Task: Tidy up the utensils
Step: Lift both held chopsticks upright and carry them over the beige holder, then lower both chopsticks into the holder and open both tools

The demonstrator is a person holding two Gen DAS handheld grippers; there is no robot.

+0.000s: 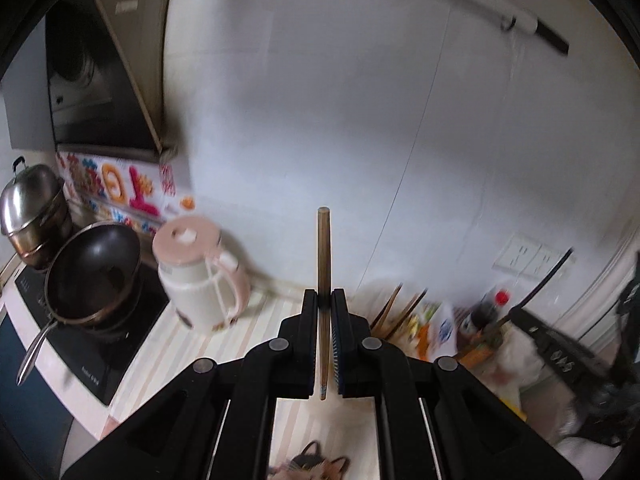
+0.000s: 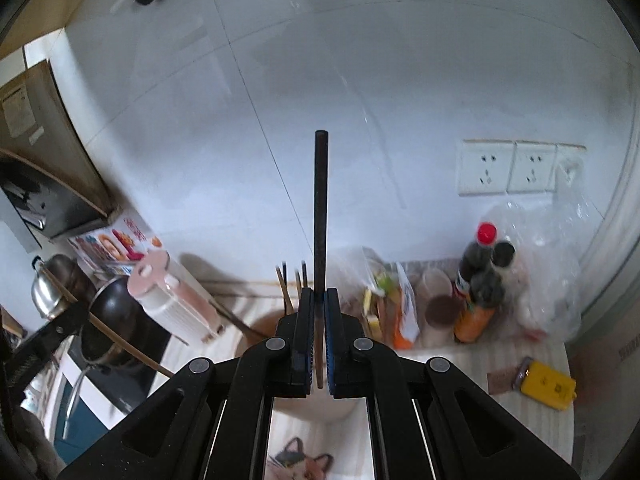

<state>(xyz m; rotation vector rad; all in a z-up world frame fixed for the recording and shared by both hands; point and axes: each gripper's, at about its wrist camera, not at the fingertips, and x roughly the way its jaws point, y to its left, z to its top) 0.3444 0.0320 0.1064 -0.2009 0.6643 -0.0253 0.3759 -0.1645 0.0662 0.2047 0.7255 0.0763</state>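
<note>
My left gripper is shut on a light wooden chopstick that stands straight up past its fingertips. My right gripper is shut on a dark chopstick, also upright. Below the right gripper a round utensil holder holds several chopsticks; the same chopsticks show blurred in the left wrist view. In the right wrist view the left gripper appears at the left edge with its light chopstick. The right gripper's body is a dark blur at the right of the left wrist view.
A pink and white kettle, a black wok on a cooktop and a steel pot stand to the left. Sauce bottles, snack bags and a yellow object sit to the right. Wall sockets are behind.
</note>
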